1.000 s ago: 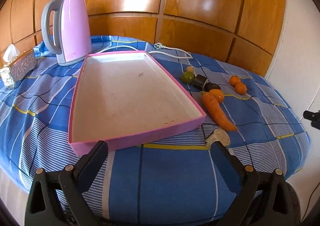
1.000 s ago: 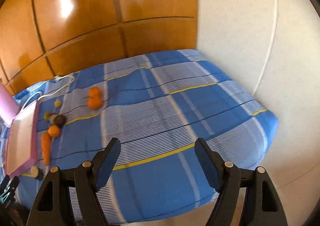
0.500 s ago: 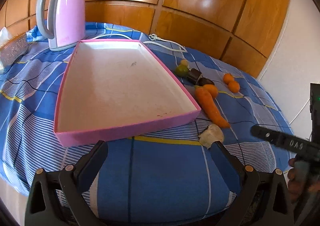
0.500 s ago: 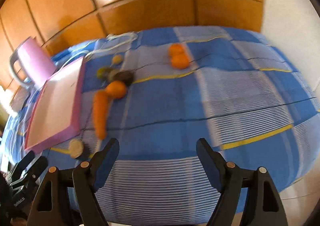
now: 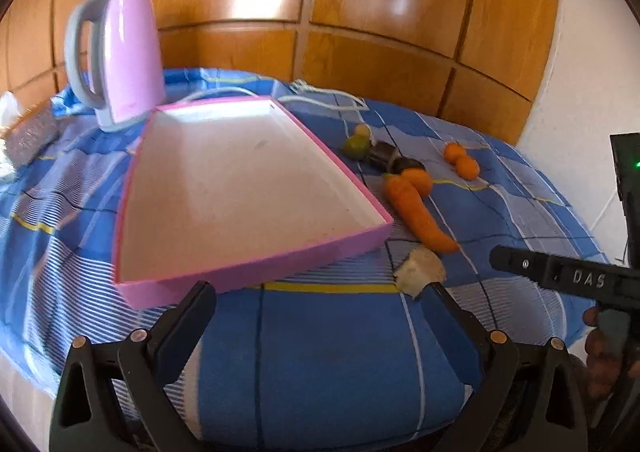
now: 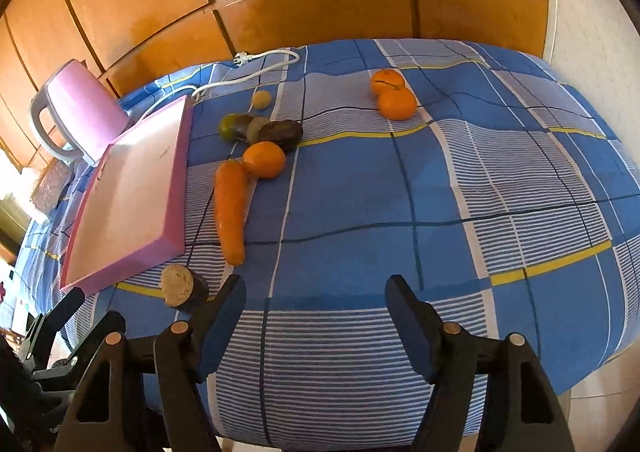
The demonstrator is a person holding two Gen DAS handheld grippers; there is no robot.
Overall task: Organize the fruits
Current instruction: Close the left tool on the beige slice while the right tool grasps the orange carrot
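A shallow pink tray [image 5: 256, 278] [image 6: 178, 171] lies empty on the blue checked cloth. To its right lie a carrot [image 5: 416, 213] [image 6: 230, 207], an orange [image 6: 264, 159] at the carrot's top, a green fruit [image 5: 357, 146], dark cut pieces [image 6: 280, 133], a small pale fruit [image 6: 261, 99], and a pair of oranges [image 6: 392, 97] [image 5: 462, 159] farther off. A cut pale-faced piece [image 5: 420, 272] [image 6: 180, 286] sits by the tray's near corner. My left gripper [image 5: 320, 296] hangs open over the near cloth. My right gripper [image 6: 316, 292] has wide jaws that are closing, with nothing between them.
A pink electric kettle [image 5: 120, 59] stands behind the tray, its white cord [image 6: 256, 67] trailing along the back. A patterned box [image 5: 28, 131] sits at the far left. Wooden panels back the table and a white wall runs on the right. A person's hand [image 5: 600, 332] holds the right gripper.
The right gripper swung left and down from the table's right end toward the fruit. It entered the left wrist view at the right edge. The left view shifted only slightly.
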